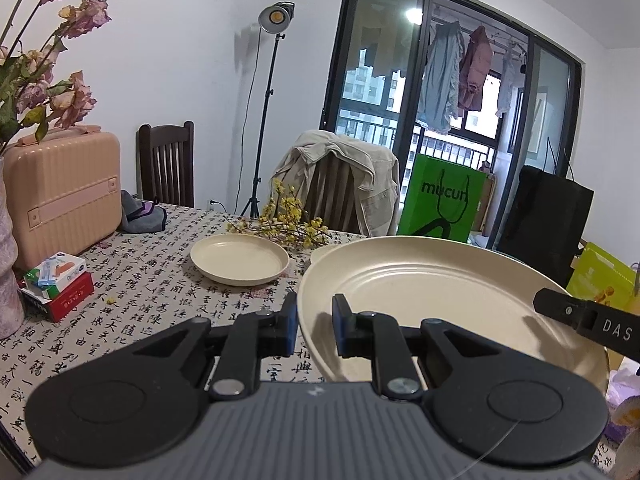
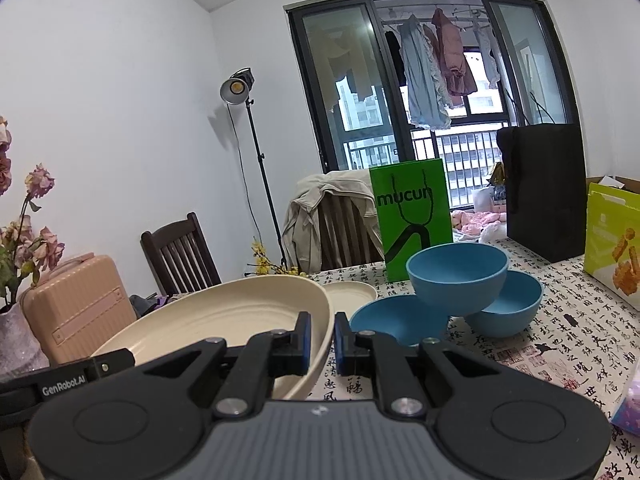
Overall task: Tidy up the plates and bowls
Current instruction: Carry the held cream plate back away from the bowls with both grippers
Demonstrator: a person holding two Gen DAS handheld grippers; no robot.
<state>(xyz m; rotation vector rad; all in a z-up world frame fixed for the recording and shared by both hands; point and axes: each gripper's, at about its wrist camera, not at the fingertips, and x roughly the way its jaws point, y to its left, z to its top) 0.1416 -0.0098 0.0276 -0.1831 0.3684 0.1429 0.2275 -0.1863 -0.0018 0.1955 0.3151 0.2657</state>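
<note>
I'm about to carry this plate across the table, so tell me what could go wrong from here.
1. Both claws, left claw and right claw, pinch only the thin rim of the large cream round plate, so it might tilt or slip.
2. The blue bowl perched on two others could topple if bumped.
3. The yellow flower sprig lies beside the second cream plate and could snag.

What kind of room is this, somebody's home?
Most likely a dining room in a flat: a dining table with a printed cloth, wooden chairs, and laundry hanging on the balcony outside the glass doors.
</note>
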